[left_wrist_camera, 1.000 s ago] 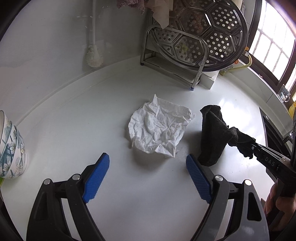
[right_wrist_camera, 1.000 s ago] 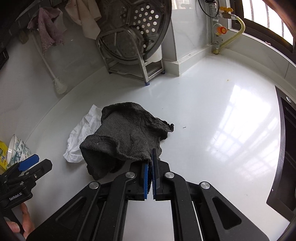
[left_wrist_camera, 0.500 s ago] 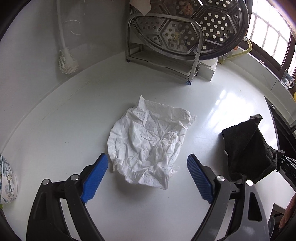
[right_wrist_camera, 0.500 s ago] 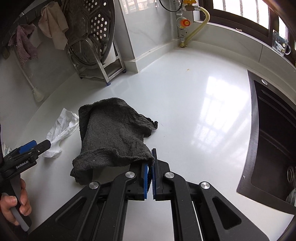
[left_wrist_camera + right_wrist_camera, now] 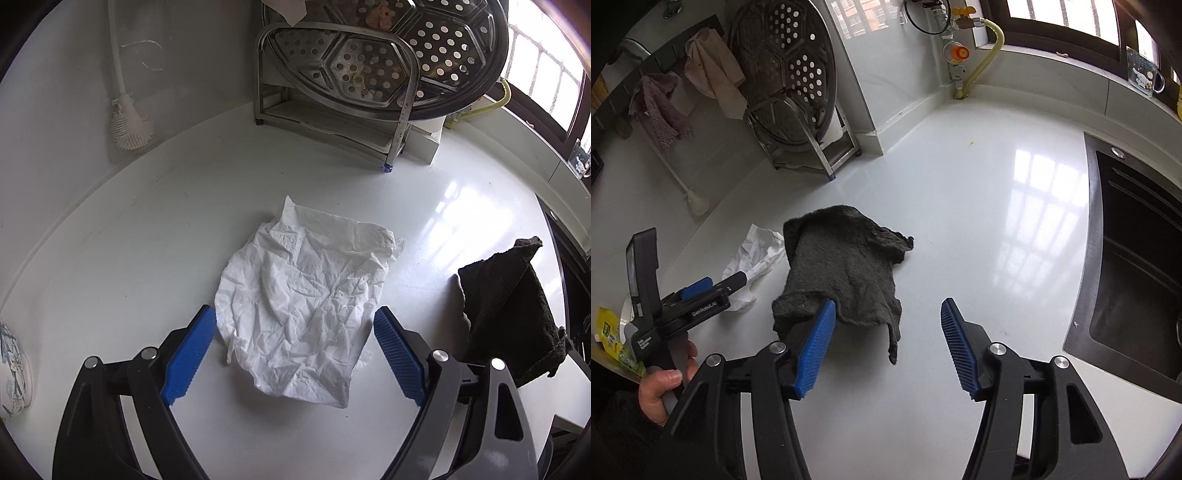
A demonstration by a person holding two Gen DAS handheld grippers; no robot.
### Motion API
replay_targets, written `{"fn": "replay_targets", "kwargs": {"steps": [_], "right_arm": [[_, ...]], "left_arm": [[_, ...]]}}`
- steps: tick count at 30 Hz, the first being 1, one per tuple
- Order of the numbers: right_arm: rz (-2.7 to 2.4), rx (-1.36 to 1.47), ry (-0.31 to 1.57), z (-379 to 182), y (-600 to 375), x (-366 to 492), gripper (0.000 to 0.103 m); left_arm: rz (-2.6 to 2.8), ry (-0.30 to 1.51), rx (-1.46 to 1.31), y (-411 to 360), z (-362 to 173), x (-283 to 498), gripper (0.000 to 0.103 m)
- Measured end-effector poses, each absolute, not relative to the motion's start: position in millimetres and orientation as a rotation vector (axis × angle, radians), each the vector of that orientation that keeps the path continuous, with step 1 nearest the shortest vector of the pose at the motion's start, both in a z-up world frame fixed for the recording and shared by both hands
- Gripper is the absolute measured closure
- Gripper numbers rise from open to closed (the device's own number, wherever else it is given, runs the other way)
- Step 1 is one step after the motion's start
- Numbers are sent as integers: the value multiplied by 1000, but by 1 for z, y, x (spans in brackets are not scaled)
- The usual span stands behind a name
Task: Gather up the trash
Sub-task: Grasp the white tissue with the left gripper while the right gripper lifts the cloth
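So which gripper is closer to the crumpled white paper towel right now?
Left. The left gripper hangs right over the paper towel, open jaws on either side of it. The right gripper is off to the side by the dark cloth, jaws just opened.

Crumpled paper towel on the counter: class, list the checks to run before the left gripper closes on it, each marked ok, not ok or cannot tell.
1. Left gripper open: ok.
2. Paper towel lies between its fingers: ok.
3. Fingers low enough to pinch the paper: cannot tell.
4. Dark cloth apart from the left fingers: ok.
5. Right gripper has let go; jaws just opened, cloth lies on the counter: ok.
6. Bin for the trash in view: not ok.
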State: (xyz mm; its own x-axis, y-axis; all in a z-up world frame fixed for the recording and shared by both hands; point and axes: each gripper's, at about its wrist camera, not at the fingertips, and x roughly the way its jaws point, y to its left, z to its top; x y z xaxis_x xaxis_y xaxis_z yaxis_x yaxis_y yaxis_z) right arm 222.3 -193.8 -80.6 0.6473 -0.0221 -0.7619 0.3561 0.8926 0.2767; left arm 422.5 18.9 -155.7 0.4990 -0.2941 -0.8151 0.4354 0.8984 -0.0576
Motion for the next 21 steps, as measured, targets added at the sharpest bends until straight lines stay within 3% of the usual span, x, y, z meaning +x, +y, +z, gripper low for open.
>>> {"fn": "replay_targets", "kwargs": {"steps": [5,17,19,21], "right_arm": [[-183,409,856,-75,-180,253,39],[-236,345,1056,-133,-159,315,39],[-236,330,1057,-137,-157,316,40],[-227,319,1054,-139,-155,315,51]], "left_arm": [[-440,948,169,18,-157,427,18],[-439,1010,129,15,-175,444,15],[-432,1012,123,15,-178,446,19],[-421,998,149,11,-177,444,33]]}}
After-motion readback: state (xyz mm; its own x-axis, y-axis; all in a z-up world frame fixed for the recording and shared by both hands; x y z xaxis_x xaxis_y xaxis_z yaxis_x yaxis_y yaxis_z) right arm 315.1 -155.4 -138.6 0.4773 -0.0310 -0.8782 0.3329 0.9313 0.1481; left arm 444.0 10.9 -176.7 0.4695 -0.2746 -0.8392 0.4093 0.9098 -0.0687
